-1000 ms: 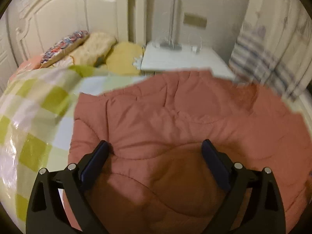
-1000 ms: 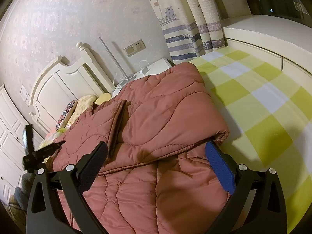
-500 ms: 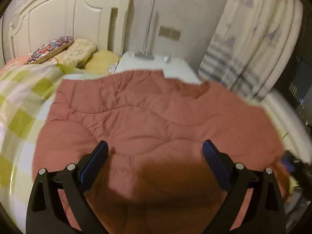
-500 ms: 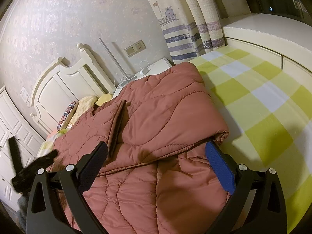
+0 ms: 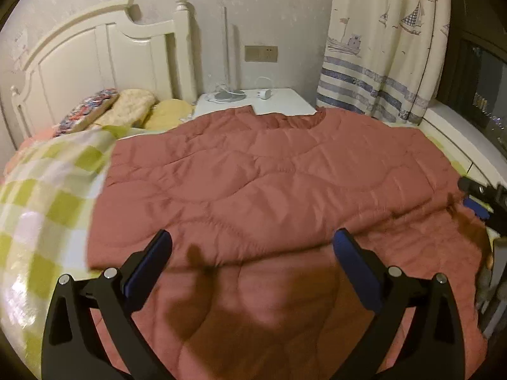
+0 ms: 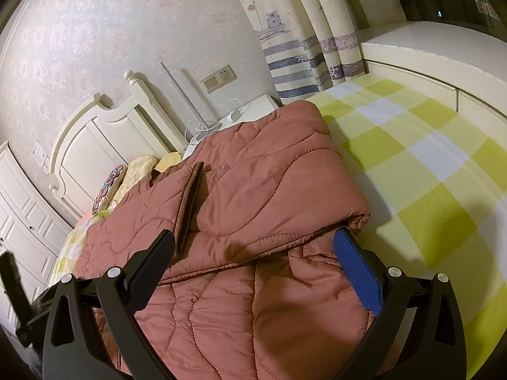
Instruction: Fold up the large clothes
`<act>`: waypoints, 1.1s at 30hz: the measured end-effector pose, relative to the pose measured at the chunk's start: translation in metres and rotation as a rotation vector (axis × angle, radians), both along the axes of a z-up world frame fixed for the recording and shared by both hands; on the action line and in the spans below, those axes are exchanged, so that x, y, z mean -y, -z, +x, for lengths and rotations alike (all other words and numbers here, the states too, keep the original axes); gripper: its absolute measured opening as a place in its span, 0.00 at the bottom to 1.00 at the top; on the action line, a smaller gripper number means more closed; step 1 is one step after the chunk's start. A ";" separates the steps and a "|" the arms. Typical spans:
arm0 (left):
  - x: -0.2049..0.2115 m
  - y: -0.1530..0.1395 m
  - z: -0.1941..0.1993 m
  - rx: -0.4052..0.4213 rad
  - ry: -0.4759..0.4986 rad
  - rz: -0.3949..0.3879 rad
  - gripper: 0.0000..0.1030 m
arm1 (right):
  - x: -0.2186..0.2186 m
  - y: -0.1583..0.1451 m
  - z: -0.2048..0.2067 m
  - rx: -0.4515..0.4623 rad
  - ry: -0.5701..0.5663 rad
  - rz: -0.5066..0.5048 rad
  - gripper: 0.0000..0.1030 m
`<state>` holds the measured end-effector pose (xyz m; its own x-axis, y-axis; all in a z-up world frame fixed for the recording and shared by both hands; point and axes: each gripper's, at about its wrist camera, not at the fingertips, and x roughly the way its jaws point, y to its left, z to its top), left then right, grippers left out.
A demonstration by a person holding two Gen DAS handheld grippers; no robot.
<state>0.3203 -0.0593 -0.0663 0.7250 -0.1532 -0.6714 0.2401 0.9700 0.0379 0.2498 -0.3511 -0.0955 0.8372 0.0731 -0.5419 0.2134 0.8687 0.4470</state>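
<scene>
A large rust-red quilted garment (image 5: 272, 190) lies spread on the bed, its far part folded over toward me with the fold edge across the middle. In the right wrist view the garment (image 6: 253, 196) shows a folded upper layer lying on a lower layer. My left gripper (image 5: 253, 247) is open and empty, hovering just above the near part of the garment. My right gripper (image 6: 253, 247) is open and empty, above the garment's near right corner. The right gripper also shows at the right edge of the left wrist view (image 5: 481, 199). The left gripper shows at the lower left edge of the right wrist view (image 6: 19, 304).
A yellow-green checked bedsheet (image 6: 421, 171) covers the bed, also seen on the left (image 5: 41, 196). Pillows (image 5: 126, 110) lie by the white headboard (image 5: 95, 63). A white nightstand (image 5: 272, 101) with a lamp stands behind. A striped curtain (image 5: 380, 47) and white ledge (image 6: 443, 57) are on the right.
The left wrist view has swung right and pulled back, showing more of the garment and the curtain. The left gripper sits lower in the right wrist view. The right gripper has held still.
</scene>
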 end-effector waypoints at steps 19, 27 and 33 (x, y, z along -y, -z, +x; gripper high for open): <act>-0.034 0.044 -0.014 -0.164 -0.061 0.032 0.98 | -0.008 -0.006 0.002 -0.078 0.030 -0.056 0.94; -0.030 0.044 -0.013 -0.164 -0.064 0.039 0.98 | -0.123 0.005 0.001 -0.212 -0.289 -0.371 0.94; -0.028 0.045 -0.013 -0.169 -0.064 0.032 0.98 | -0.146 0.023 0.013 -0.346 -0.323 -0.485 0.96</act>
<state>0.3070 -0.0314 -0.1112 0.6087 -0.0869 -0.7886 0.1837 0.9824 0.0335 0.2633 -0.2053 -0.1188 0.5864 -0.0286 -0.8095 -0.0302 0.9979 -0.0571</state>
